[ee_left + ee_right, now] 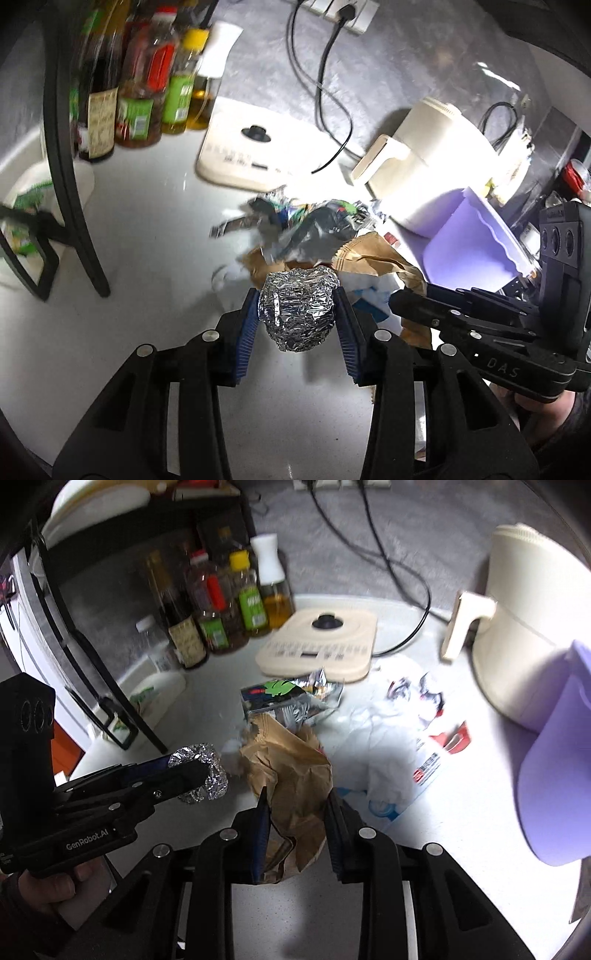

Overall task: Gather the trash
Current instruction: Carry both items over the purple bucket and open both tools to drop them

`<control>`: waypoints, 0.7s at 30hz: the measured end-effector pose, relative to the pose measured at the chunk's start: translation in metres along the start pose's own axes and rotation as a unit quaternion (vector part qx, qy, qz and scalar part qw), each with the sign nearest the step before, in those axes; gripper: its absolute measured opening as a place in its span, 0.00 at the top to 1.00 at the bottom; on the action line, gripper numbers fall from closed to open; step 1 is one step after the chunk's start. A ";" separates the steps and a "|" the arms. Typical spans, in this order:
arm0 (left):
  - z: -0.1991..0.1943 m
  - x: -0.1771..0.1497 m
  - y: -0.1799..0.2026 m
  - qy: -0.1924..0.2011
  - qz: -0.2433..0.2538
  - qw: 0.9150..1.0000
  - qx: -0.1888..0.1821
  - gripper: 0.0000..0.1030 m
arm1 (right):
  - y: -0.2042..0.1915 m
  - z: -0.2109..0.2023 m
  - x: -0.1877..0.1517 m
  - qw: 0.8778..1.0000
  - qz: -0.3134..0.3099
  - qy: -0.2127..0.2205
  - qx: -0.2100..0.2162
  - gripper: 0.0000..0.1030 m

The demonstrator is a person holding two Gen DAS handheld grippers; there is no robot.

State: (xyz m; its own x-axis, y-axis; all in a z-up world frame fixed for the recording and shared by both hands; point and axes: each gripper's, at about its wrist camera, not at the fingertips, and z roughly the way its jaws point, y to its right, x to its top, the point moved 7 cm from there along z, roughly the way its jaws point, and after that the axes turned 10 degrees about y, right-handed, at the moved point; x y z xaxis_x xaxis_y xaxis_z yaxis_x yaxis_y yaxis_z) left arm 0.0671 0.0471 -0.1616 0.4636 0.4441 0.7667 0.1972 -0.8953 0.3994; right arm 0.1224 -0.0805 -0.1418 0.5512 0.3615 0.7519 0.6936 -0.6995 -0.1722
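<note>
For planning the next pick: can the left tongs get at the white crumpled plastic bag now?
Probably not: the left tongs already clamp a crumpled silver foil ball; the white crumpled plastic bag lies uncovered.

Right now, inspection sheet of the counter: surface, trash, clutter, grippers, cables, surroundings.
Surface: white countertop, glossy, bare in front.
Job's things: foil ball; crumpled brown paper bag; snack wrappers; white plastic bag lying flat.
Clutter: sauce and oil bottles, beige appliance base, cream air fryer, purple bin.
Grippers: left gripper shut on foil ball, lifted off the counter; right gripper shut on the brown paper bag.
Cables: black cords run from wall sockets to the counter.
Surroundings: black rack frame at left; grey wall.
</note>
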 end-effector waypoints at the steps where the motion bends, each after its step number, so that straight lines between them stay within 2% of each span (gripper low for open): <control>1: -0.001 0.003 0.001 0.003 0.003 1.000 -0.001 0.61 | 0.000 -0.004 0.002 1.000 0.002 0.006 -0.003 0.74; 13: -0.004 0.039 0.044 0.034 0.053 0.997 -0.046 0.61 | 0.016 -0.053 0.021 0.996 0.009 0.072 -0.051 0.73; 21: -0.001 0.057 0.084 0.045 0.078 0.992 -0.083 0.60 | 0.044 -0.088 0.044 0.989 0.023 0.115 -0.094 0.73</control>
State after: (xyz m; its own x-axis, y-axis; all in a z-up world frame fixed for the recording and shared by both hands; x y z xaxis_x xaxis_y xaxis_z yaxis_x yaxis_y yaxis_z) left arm 0.1094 -0.0025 -0.0843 0.3974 0.3088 0.8641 -0.0200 -0.9386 0.3445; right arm 0.1363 -0.1502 -0.0603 0.4456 0.1923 0.8744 0.5602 -0.8217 -0.1047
